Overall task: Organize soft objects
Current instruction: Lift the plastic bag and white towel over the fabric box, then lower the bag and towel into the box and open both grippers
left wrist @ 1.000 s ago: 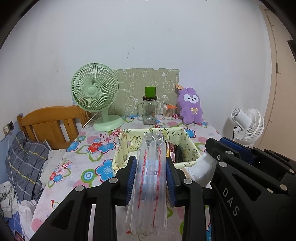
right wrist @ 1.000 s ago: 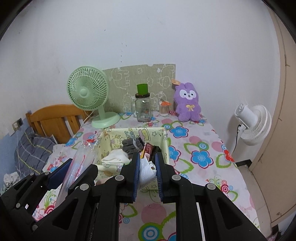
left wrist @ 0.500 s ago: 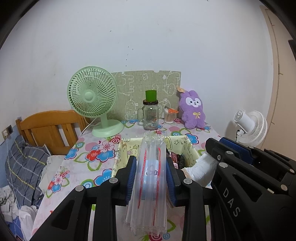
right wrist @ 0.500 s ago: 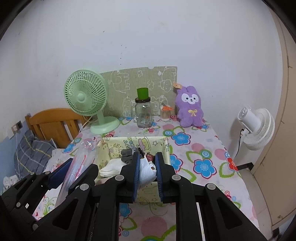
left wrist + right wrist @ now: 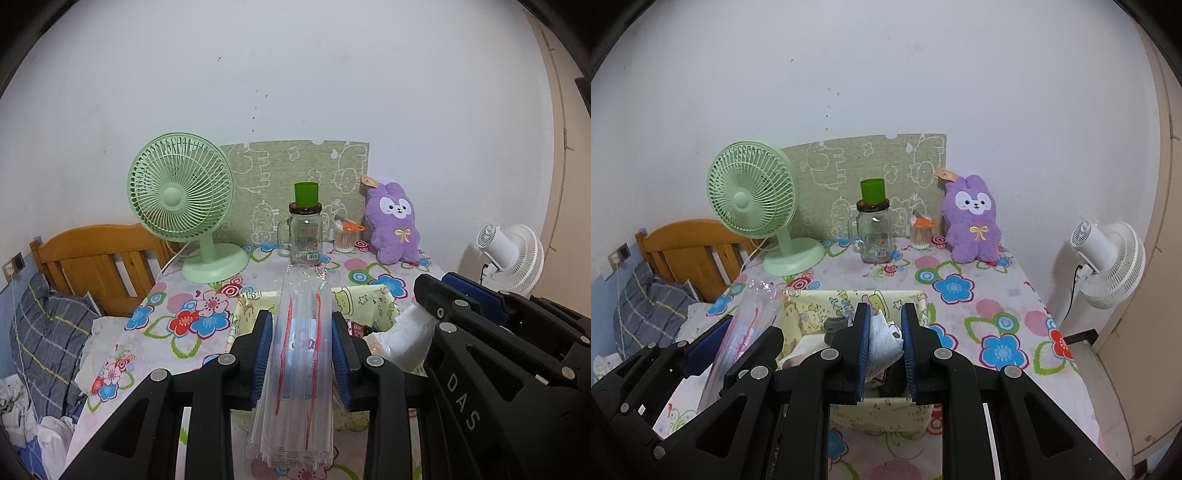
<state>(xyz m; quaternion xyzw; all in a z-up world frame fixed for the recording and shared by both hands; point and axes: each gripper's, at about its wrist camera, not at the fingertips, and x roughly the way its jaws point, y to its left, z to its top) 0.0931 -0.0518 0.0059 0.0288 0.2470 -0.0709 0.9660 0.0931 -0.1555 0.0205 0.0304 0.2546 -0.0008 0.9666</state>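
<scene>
soft white bundle [image 5: 882, 341] is pinched between the blue pads of the right gripper [image 5: 884, 345], hanging right over the yellow fabric bin [image 5: 886, 297]. hard to say what it actually is, crumpled cloth or a plastic bag, and its lower end is hidden behind the fingers. from the left wrist view you only get its white side [image 5: 404, 341] poking out past the right gripper's black frame.

the left gripper [image 5: 301, 349] is clamped on a clear plastic sleeve with red lines [image 5: 301, 350], a long flat pack that sticks out forward past the pads and also back toward the camera. what's inside it is too see-through to make out. it sits just left of the bin in the right wrist view [image 5: 748, 326], so the two tools are side by side and close.

bin contents are mostly blocked by both grippers, i can pick out something dark grey [image 5: 836, 324] and some white fabric, that's it.

further back on the flowery tablecloth [image 5: 993, 314]: a green desk fan [image 5: 753, 206], a glass jar mug with a green cup on top [image 5: 873, 230], a small jar of cotton swabs [image 5: 921, 234] and a purple plush bunny [image 5: 973, 221], all against a patterned board [image 5: 868, 170] at the wall. a white floor fan [image 5: 1108, 258] stands off to the right, wooden headboard [image 5: 687, 247] and plaid bedding [image 5: 646, 306] on the left.
</scene>
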